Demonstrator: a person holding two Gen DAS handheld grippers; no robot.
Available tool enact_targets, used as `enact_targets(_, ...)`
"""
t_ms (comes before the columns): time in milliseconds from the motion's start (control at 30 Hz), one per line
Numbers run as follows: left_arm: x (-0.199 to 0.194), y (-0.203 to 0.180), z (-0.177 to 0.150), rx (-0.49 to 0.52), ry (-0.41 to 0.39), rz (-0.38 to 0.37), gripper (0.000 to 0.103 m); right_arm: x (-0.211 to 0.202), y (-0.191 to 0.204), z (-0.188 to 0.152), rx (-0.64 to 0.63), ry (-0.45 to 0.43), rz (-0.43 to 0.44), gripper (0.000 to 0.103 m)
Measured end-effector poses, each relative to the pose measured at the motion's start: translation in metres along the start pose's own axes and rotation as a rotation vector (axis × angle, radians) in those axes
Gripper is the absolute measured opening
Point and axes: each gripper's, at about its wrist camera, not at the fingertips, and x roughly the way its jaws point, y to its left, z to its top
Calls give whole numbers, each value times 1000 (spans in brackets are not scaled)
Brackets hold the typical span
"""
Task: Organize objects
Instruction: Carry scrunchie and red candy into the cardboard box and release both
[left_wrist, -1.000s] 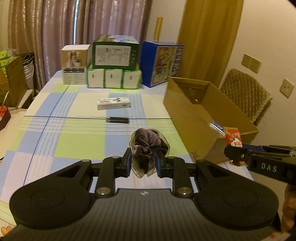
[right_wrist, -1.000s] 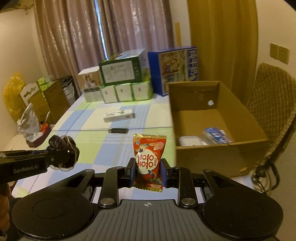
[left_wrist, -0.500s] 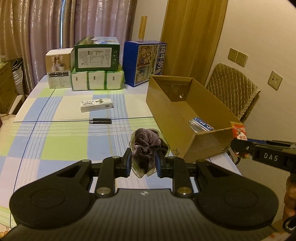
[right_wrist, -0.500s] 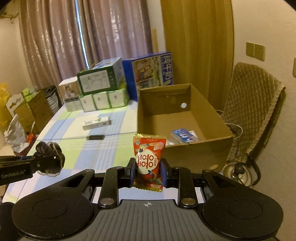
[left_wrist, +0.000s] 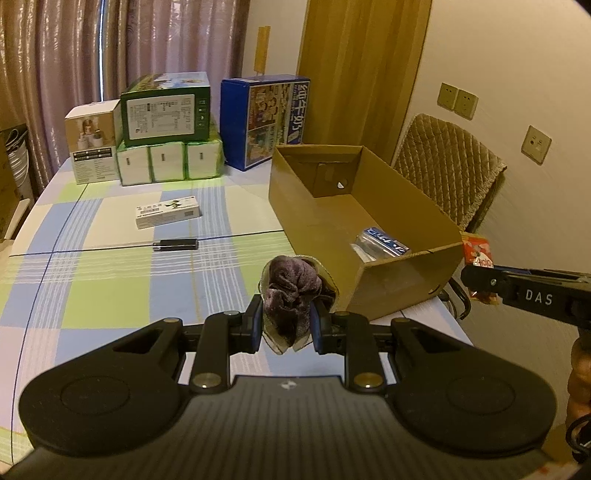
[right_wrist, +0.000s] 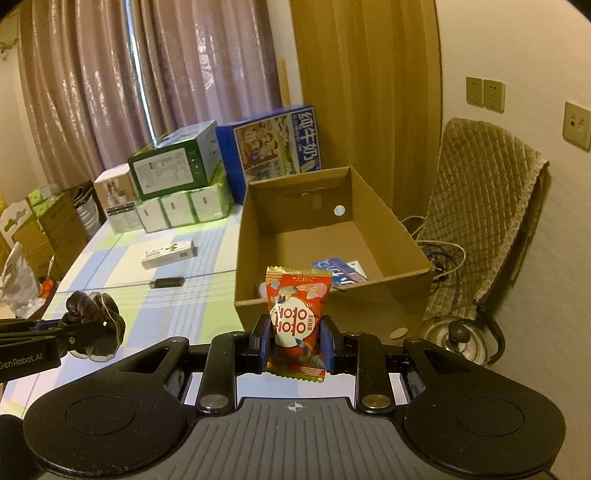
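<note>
My left gripper (left_wrist: 287, 325) is shut on a bunched dark purple cloth (left_wrist: 291, 291), held above the checked tablecloth just left of the open cardboard box (left_wrist: 317, 206). My right gripper (right_wrist: 297, 343) is shut on a red snack packet (right_wrist: 297, 314), held upright in front of the box's near wall (right_wrist: 332, 306). In the left wrist view the packet (left_wrist: 478, 251) shows past the box's near right corner. A blue-and-white packet (left_wrist: 386, 240) lies inside the box. The cloth (right_wrist: 94, 325) appears at the left of the right wrist view.
A white carton (left_wrist: 168, 212) and a black stick-like item (left_wrist: 175, 244) lie on the tablecloth (left_wrist: 92, 288). Stacked boxes (left_wrist: 166, 125) and a blue carton (left_wrist: 266, 118) stand at the far edge. A padded chair (right_wrist: 480, 206) and a metal pot (right_wrist: 458, 336) sit right of the table.
Both grippers have swung right and come closer to the cardboard box, which now fills more of each view. Each keeps its hold on its object.
</note>
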Motion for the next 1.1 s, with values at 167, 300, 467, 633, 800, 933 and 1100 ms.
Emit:
enact_targets(167,6,-10,4,19,4,-9,21,1,-7,2,7,-2,-8,25)
enact_targets(300,12,-18,8,38,8,-18,21,2,-13,6,11,-10,-16,25)
enact_targets(467,22,-31,16,60,9,-36,21,3,-24,13,13,-21,-27,25)
enact_targets(633,32,-45,25,81,11,-50,21,6,-34,20,8,-28,-36,25)
enact_targets(800,42,-58,36,94,7,-65,21,10,-45,28,4,-37,-45,25)
enact_targets(933,51,-66,47,109,4,-76,21,16,-52,34,0,-39,-49,25)
enact_targets(1100,67,-76,62,122,5,-96,21,27,-57,42,-17,-34,-50,25)
